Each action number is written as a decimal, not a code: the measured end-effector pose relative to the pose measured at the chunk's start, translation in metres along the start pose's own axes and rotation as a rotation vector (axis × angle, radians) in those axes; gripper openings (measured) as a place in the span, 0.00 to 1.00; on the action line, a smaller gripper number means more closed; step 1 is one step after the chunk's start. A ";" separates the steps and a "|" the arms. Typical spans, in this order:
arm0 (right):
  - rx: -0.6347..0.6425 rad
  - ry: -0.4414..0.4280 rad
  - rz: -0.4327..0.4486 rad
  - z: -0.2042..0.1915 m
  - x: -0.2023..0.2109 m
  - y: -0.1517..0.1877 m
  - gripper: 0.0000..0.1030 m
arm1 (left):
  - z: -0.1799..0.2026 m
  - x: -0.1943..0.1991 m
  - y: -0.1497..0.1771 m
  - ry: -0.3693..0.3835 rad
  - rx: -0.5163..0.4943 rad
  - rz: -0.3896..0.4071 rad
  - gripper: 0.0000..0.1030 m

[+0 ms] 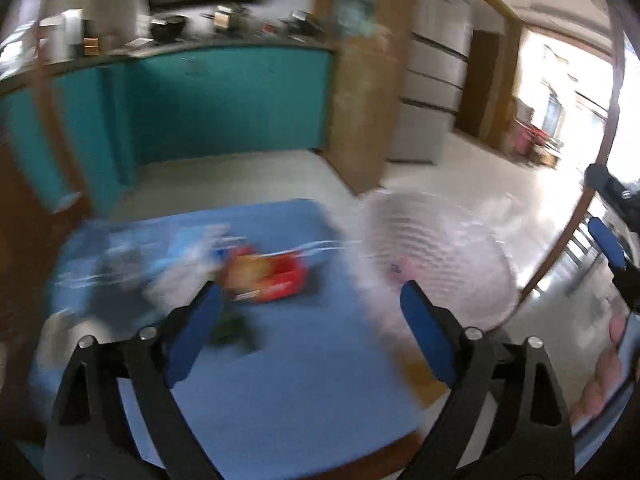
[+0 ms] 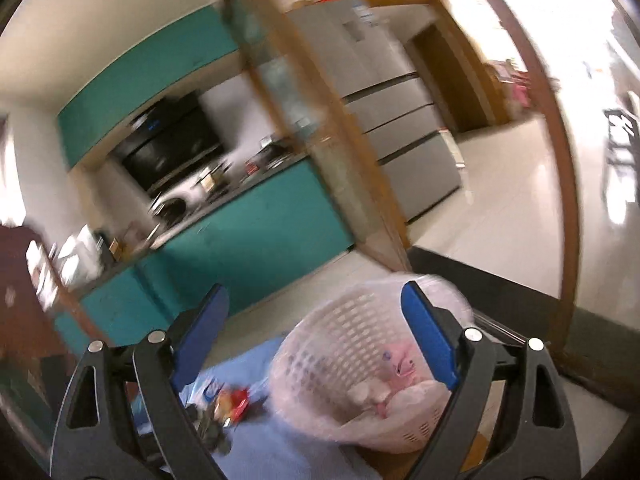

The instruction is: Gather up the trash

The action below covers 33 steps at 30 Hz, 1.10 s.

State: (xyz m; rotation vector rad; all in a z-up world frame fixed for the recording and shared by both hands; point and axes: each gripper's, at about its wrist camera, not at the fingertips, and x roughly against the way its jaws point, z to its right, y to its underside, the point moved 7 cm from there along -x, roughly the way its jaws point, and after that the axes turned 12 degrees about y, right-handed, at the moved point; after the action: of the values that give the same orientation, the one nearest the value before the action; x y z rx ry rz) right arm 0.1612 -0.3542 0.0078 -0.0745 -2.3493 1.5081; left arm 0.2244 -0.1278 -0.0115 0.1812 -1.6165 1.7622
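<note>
The left hand-held gripper (image 1: 310,300) stood released, its blue pads wide apart with nothing between them, above the near part of the blue-covered surface (image 1: 280,380). The right hand-held gripper (image 2: 314,302) was likewise spread and empty; in the left view it showed at the far right edge, with part of a hand (image 1: 604,368) below it.

Bare blue cloth lay between the left gripper and the near edge of the surface. Past the left pad, toward the middle of the surface, lay a small dark scrap (image 1: 232,330), then a red and yellow snack wrapper (image 1: 264,276), and beyond it, toward the far left corner, more blurred pale wrappers (image 1: 188,252). All the trash was blurred.

At the right edge of the surface stood a white slotted basket (image 2: 340,360) lined with a clear bag; pink and white trash (image 2: 400,364) lay inside it.

Beyond the far edge was open pale floor (image 1: 460,168), then teal cabinets (image 1: 224,100), a wooden post (image 1: 360,100) and a grey fridge (image 1: 432,80).
</note>
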 end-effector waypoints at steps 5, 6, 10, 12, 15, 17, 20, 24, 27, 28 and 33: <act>0.301 -0.122 -0.160 -0.082 0.004 0.058 0.84 | -0.075 0.067 0.027 -0.170 0.100 0.039 0.92; 0.347 -0.134 -0.181 -0.094 0.006 0.069 0.84 | -0.087 0.077 0.035 -0.205 0.099 0.041 0.92; 0.436 -0.180 -0.222 -0.123 0.017 0.098 0.84 | -0.112 0.090 0.059 -0.252 0.122 0.017 0.92; 0.453 -0.178 -0.219 -0.128 0.019 0.102 0.84 | -0.119 0.088 0.063 -0.226 0.156 -0.009 0.92; 0.443 -0.181 -0.226 -0.131 0.019 0.107 0.84 | -0.119 0.093 0.065 -0.231 0.147 0.005 0.92; 0.445 -0.176 -0.214 -0.131 0.021 0.108 0.84 | -0.118 0.095 0.066 -0.214 0.154 0.010 0.92; 0.453 -0.168 -0.217 -0.132 0.019 0.112 0.84 | -0.115 0.092 0.066 -0.204 0.143 0.003 0.92; 0.462 -0.162 -0.226 -0.131 0.017 0.116 0.84 | -0.111 0.090 0.066 -0.196 0.139 -0.005 0.92; 0.466 -0.162 -0.228 -0.131 0.017 0.117 0.84 | -0.113 0.090 0.066 -0.202 0.142 -0.001 0.92; 0.466 -0.162 -0.229 -0.130 0.016 0.117 0.84 | -0.113 0.090 0.066 -0.203 0.144 -0.001 0.92; 0.463 -0.162 -0.231 -0.129 0.016 0.118 0.84 | -0.114 0.088 0.066 -0.209 0.145 -0.007 0.92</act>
State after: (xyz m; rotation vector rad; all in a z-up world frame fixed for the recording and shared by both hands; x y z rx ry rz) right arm 0.1706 -0.1866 -0.0446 0.4304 -1.9731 1.9458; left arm 0.1623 0.0154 -0.0393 0.4517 -1.6285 1.9078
